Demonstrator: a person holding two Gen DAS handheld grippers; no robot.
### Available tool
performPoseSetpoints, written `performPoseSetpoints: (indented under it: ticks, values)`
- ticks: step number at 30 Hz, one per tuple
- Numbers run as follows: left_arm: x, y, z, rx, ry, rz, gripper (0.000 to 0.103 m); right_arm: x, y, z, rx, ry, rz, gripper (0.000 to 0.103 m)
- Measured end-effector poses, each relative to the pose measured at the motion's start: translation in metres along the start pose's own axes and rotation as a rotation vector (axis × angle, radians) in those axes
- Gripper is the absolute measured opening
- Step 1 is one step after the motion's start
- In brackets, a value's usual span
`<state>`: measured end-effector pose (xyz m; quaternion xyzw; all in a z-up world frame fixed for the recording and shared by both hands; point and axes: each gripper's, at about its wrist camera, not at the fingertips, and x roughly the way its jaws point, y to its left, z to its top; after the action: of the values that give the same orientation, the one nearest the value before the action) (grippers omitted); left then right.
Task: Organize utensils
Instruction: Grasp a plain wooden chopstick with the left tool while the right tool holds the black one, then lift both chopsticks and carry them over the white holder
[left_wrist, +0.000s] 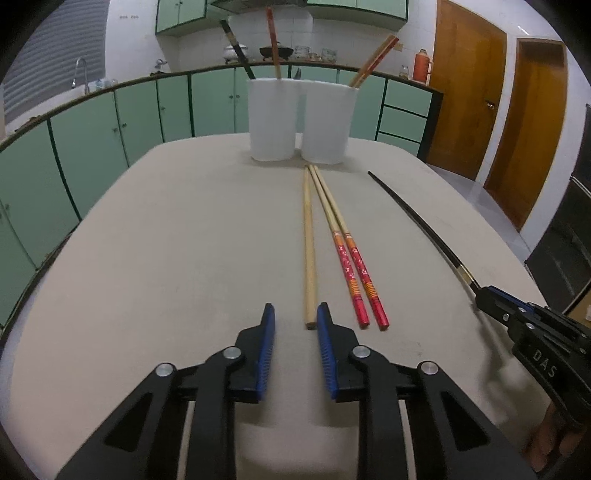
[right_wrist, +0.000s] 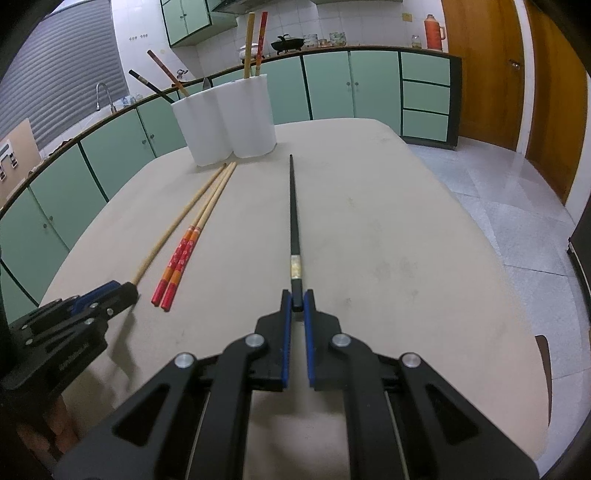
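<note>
Right wrist | right gripper (right_wrist: 297, 301) pinching black chopstick (right_wrist: 294, 221) (thick end)

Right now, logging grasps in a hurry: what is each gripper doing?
Left gripper: jaws open, plain wooden chopstick end by them, not pinched.
Right gripper: jaws closed on the black chopstick.

L gripper (left_wrist: 295, 314) jaws apart, angled down; R gripper (right_wrist: 297, 300) clamped shut.

A home kitchen.
Green cupboards (left_wrist: 92, 122) run under a counter with a tap (left_wrist: 82, 74), a pot (right_wrist: 287, 42) and a flask (right_wrist: 434, 31); white wall tiles (right_wrist: 373, 22) and wooden doors (left_wrist: 465, 85).
</note>
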<state>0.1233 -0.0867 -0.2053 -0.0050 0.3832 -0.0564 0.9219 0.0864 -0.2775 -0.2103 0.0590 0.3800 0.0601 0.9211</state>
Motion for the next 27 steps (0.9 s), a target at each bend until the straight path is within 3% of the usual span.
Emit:
performPoseSetpoints:
  ticks: [7,11,17,27]
  values:
    - [0.009,-0.002,0.003,-0.002,0.007,-0.001,0.023,0.002,0.001,0.002,-0.004,0.005,-0.006,0.006]
    - [0.011,0.001,0.003,-0.021,0.006,0.0,0.007,0.004,0.002,0.003,-0.009,0.007,-0.011,0.006]
    - [0.005,0.005,0.007,-0.027,-0.003,-0.011,0.007,-0.004,0.005,0.008,-0.023,-0.01,-0.015,0.006]
    - [-0.057,0.012,0.045,0.049,-0.166,-0.003,0.007,-0.051,0.012,0.05,-0.085,-0.156,-0.036,0.006]
